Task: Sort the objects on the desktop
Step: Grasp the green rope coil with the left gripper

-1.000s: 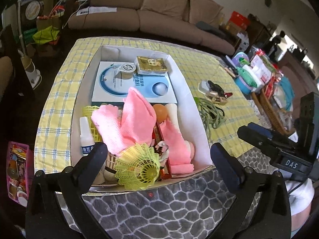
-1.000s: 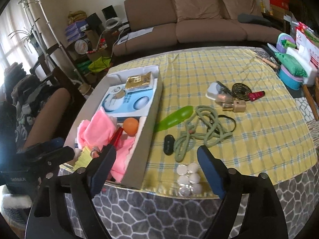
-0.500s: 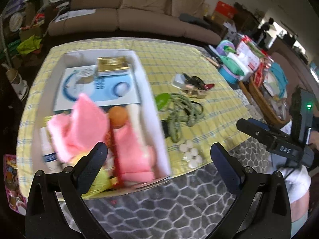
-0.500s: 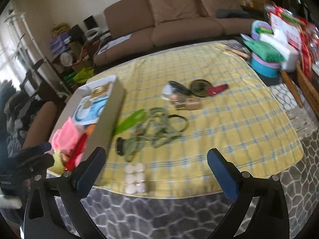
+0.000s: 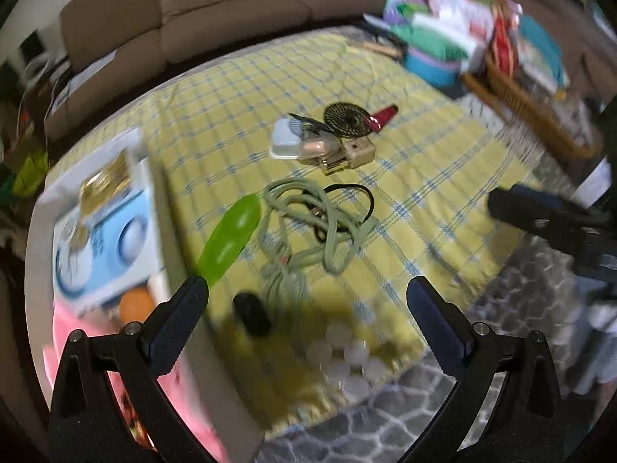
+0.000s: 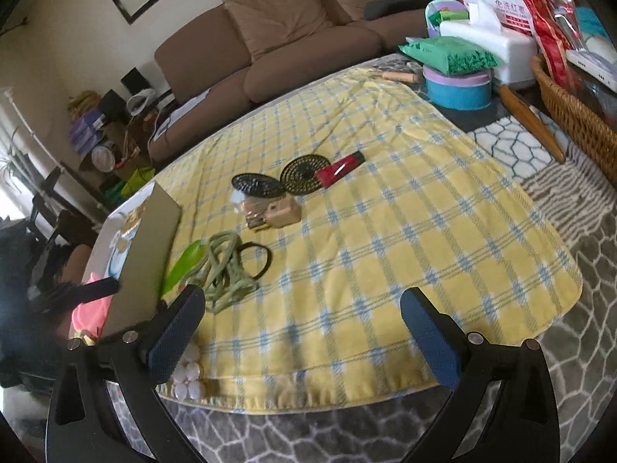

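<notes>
On the yellow checked cloth [image 6: 385, 231] lie a pale green rope [image 5: 308, 227] [image 6: 227, 266], a bright green oblong piece [image 5: 231, 239] [image 6: 185, 266], a small black oval [image 5: 252, 312], a beige plug adapter [image 5: 347, 150] [image 6: 281, 212], black mesh discs [image 6: 304, 173] and a red stick [image 6: 339, 169]. A pack of white balls [image 5: 347, 359] [image 6: 189, 370] sits at the near edge. The white box [image 5: 96, 212] [image 6: 150, 254] at the left holds a blue carton and pink cloth. My left gripper [image 5: 306, 297] hangs open above the near edge. My right gripper [image 6: 302, 308] is open too, with nothing between its fingers.
A teal round tin [image 6: 459, 88], a white tissue box [image 6: 497, 46] and a wicker basket [image 6: 570, 115] crowd the far right. A brown sofa [image 6: 289, 38] stands behind the table. A grey patterned rug [image 6: 559, 200] lies around it.
Both views have swung right, away from the box and towards the loose items on the cloth. Both grippers stay open and hold nothing.
</notes>
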The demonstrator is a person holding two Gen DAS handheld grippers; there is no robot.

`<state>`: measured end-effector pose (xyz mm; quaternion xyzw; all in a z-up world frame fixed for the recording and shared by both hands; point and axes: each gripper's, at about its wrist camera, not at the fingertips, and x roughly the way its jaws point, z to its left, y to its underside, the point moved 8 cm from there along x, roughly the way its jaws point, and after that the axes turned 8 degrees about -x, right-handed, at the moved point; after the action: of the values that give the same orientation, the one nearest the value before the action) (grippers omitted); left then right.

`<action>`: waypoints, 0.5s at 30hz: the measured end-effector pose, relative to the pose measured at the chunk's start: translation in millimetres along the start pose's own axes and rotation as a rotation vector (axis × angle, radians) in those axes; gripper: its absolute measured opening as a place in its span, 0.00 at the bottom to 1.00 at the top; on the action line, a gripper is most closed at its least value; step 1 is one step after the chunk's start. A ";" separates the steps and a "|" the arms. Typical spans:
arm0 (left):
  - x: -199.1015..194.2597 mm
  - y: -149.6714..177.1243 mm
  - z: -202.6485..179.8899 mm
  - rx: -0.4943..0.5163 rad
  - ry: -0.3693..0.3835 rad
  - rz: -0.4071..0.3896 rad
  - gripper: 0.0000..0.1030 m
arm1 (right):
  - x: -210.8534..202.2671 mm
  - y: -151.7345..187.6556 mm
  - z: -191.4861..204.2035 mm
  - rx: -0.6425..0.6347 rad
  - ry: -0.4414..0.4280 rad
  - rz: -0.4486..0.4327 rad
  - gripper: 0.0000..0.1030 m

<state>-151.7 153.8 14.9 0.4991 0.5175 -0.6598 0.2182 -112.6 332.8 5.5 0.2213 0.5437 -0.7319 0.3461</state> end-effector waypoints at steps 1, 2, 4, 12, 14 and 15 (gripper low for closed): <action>8.8 -4.1 -4.6 0.008 0.006 0.019 1.00 | -1.8 -2.4 -1.1 -0.005 -0.001 -0.005 1.00; 16.5 -5.8 -7.1 0.008 0.008 0.036 0.99 | -2.6 -4.0 -1.9 -0.008 -0.001 -0.006 1.00; 34.2 -9.7 -9.9 0.008 0.000 0.078 0.94 | -3.5 -6.0 -4.8 -0.009 -0.005 -0.006 1.00; 78.3 -8.6 -6.1 -0.035 -0.012 0.163 0.72 | -1.5 -2.9 -11.3 0.019 -0.037 0.017 1.00; 86.5 -4.4 -4.7 -0.038 -0.013 0.184 0.71 | -1.7 -2.9 -9.3 0.016 -0.042 0.019 1.00; 86.9 -3.7 -3.7 -0.046 -0.002 0.178 0.70 | -2.5 -3.0 -7.5 0.011 -0.043 0.018 1.00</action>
<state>-188.4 178.4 -60.1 0.5375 0.4859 -0.6263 0.2877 -113.6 341.2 6.9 0.2123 0.5303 -0.7362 0.3629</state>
